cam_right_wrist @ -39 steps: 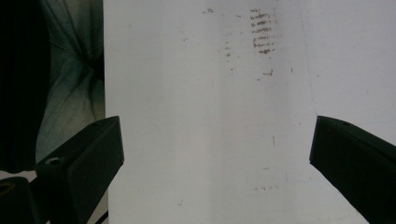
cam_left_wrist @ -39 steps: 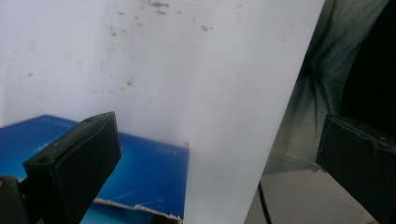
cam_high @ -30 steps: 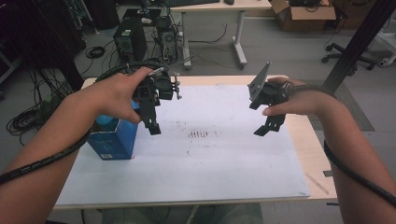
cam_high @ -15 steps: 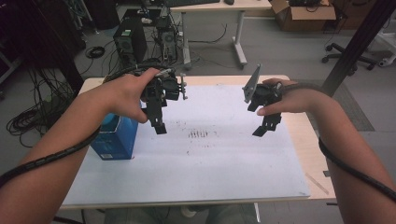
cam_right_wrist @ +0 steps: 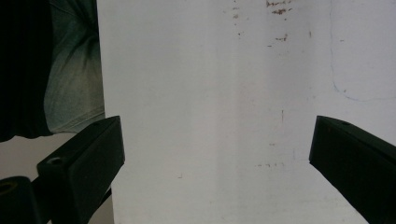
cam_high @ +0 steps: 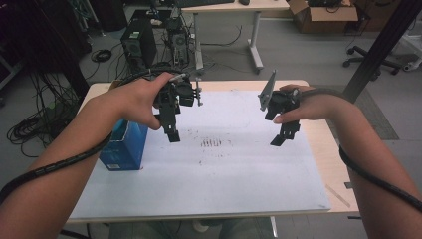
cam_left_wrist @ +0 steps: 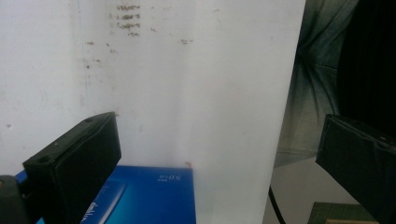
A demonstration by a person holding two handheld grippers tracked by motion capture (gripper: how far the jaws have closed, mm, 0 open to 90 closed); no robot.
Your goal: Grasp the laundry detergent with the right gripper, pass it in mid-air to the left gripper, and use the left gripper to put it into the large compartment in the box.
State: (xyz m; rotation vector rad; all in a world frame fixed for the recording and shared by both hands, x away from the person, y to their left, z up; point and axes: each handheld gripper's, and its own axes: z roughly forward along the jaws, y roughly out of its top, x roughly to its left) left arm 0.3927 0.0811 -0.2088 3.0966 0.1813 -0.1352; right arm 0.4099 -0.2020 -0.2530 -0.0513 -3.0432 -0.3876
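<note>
High view: we held both black grippers, left (cam_high: pixel 172 133) and right (cam_high: pixel 281 137), released above the white sheet (cam_high: pixel 209 169); next, we judged, reaching left toward the blue cardboard box (cam_high: pixel 123 149).

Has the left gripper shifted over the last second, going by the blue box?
Yes. In the high view the left gripper has drifted right and slightly toward the person, away from the blue box, which has stayed put on the white sheet.

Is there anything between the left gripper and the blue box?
Nothing visible. The left gripper hangs open over the white sheet, and the blue box sits just beside it; in the left gripper view the box lies by the jaws with nothing between.
</note>
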